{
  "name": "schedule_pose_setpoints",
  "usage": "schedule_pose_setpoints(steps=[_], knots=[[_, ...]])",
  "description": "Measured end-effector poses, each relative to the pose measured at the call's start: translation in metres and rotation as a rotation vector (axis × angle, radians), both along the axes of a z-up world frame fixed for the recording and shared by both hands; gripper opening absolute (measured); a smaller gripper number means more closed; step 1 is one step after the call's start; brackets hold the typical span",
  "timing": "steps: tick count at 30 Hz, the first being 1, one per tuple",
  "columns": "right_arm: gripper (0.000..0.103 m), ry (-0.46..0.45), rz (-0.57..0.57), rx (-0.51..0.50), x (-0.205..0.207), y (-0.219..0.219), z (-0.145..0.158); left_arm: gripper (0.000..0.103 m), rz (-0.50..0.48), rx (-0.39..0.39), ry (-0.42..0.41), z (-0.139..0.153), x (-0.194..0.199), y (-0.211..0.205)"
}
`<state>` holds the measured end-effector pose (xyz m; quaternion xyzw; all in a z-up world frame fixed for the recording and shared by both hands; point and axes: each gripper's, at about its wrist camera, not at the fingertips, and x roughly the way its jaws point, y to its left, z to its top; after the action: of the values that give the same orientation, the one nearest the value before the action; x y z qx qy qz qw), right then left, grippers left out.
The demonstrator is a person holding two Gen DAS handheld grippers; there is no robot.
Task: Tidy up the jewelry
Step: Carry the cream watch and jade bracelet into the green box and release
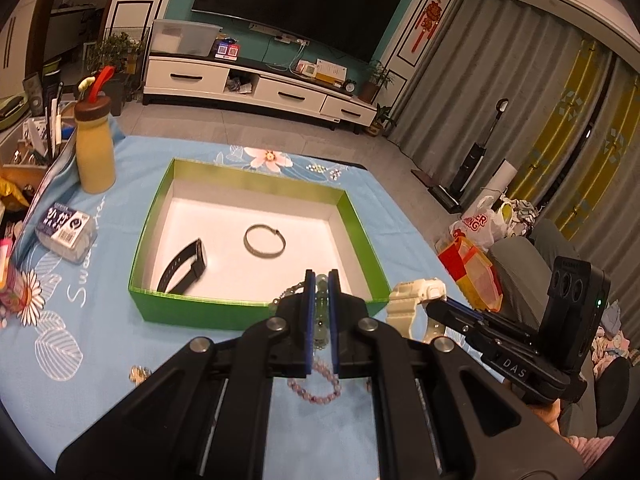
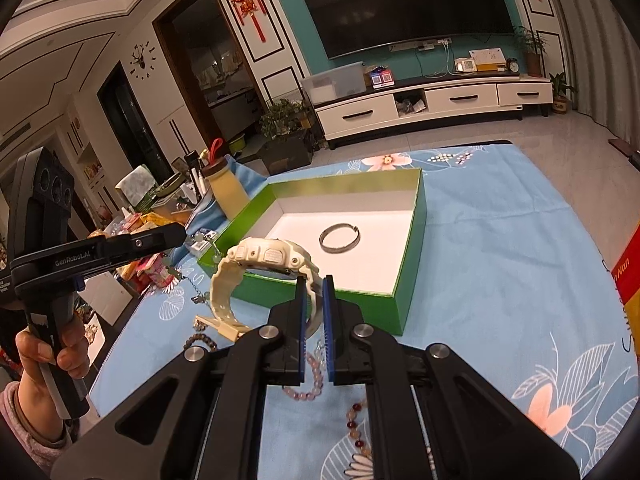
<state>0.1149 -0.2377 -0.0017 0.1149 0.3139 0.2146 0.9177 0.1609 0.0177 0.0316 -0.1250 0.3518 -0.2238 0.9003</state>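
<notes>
Green bead strand (image 1: 320, 312) half hidden between left hand-held gripper (image 1: 321, 280) pads.

Left gripper (image 1: 321, 280) pinching green beads (image 1: 320, 322) before green box (image 1: 256, 314); inside, black band (image 1: 182, 272) and bangle (image 1: 265, 241). Right gripper (image 1: 434, 306) gripping white watch (image 1: 418, 292).

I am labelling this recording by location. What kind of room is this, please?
Most likely a home living room: a large dark wall-mounted television, a long white low TV cabinet with drawers, and red Chinese knot decorations. The work happens on a table under a blue flowered cloth.
</notes>
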Motion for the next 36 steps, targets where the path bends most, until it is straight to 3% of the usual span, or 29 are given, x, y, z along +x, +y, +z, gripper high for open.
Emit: schedule_pose_setpoints(steps=[10, 21, 28, 29, 30, 31, 36], knots=[[0.007, -0.022, -0.019, -0.009, 0.040, 0.003, 0.005, 0.006, 0.006, 0.019, -0.018, 0.006, 0.043, -0.011], [0.007, 0.043, -0.059, -0.114, 0.089, 0.010, -0.022, 0.006, 0.020, 0.064, 0.074, -0.034, 0.093, -0.023], [0.014, 0.078, -0.078, -0.143, 0.098, 0.012, -0.035, 0.006, 0.048, 0.081, 0.140, -0.060, 0.107, -0.019], [0.014, 0.077, -0.081, -0.140, 0.097, 0.011, -0.034, 0.014, 0.052, 0.074, 0.146, -0.060, 0.107, -0.016], [0.015, 0.076, -0.083, -0.136, 0.096, 0.010, -0.033, 0.036, 0.052, 0.063, 0.153, -0.060, 0.106, -0.014], [0.019, 0.074, -0.087, -0.126, 0.093, 0.007, -0.031, 0.045, 0.060, 0.055, 0.153, -0.059, 0.105, -0.011], [0.029, 0.063, -0.097, -0.109, 0.076, -0.002, -0.025, 0.054, 0.095, 0.042, 0.114, -0.043, 0.083, 0.007]])
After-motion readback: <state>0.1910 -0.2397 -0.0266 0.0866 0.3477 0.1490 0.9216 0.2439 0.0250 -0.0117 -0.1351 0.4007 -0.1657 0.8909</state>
